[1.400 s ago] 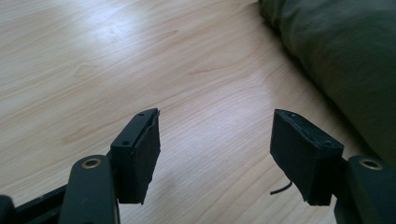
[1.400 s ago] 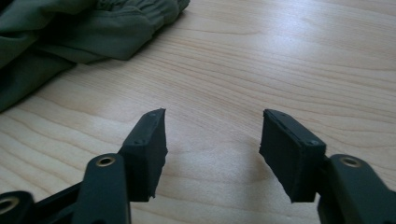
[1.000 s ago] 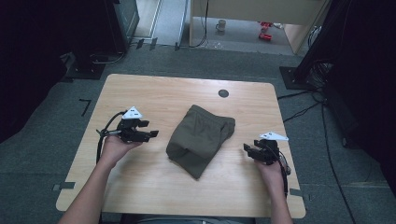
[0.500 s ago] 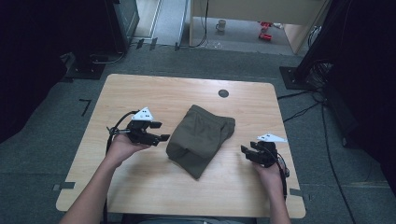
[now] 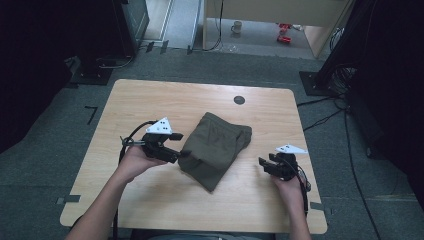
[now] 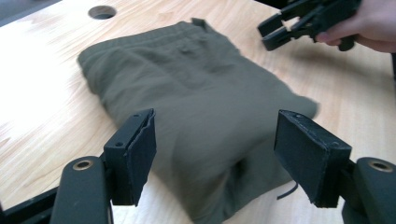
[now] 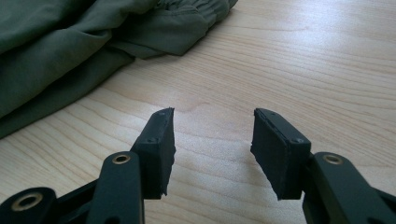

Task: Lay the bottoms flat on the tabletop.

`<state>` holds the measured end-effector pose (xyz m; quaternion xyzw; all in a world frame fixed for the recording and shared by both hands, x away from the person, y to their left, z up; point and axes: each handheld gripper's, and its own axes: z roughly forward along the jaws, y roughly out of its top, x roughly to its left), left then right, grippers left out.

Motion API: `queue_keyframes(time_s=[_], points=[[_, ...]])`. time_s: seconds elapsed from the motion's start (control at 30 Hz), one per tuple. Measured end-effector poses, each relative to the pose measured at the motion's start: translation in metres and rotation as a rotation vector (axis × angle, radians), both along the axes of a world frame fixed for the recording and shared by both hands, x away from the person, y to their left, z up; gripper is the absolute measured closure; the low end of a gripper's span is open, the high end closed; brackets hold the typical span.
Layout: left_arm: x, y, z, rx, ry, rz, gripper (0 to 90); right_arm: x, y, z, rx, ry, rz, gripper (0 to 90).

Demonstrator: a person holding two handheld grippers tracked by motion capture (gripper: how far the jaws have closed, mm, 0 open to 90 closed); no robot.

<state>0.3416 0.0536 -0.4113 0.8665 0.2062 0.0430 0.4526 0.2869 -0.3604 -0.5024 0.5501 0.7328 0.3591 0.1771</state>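
Pale wood, the table (image 5: 150,105) carried an olive folded garment (image 5: 216,147) at its middle — soft, light cloth that looked likely to sag and slide out of its folds unless pinched at a thick edge or corner. The left gripper (image 5: 181,154) stood with jaws spread wide just at the near-left edge. The right gripper (image 5: 262,165) was released too — near, apart.

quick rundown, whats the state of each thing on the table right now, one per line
Olive garment: folded, lying flat on the table, not gripped.
Left gripper: open, jaws at the garment's near-left edge.
Right gripper: open, holding nothing, over bare wood apart from the garment.
Table: bare light wood around the garment, with a round hole near the far edge.
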Motion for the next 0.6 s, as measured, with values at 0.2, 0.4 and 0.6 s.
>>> queue_keyframes(time_s=[0.2,0.4,0.6], points=[[-0.009,-0.012,0.000,-0.006,-0.018,-0.035,28.0,0.001,0.000,0.000,0.003,0.000,0.004,48.6],[-0.012,-0.024,-0.015,0.034,-0.014,-0.058,27.6,0.002,0.001,0.000,0.005,0.000,0.009,48.4],[-0.011,-0.029,-0.027,0.049,-0.015,-0.043,31.3,0.002,0.004,0.000,0.004,-0.004,0.019,48.4]])
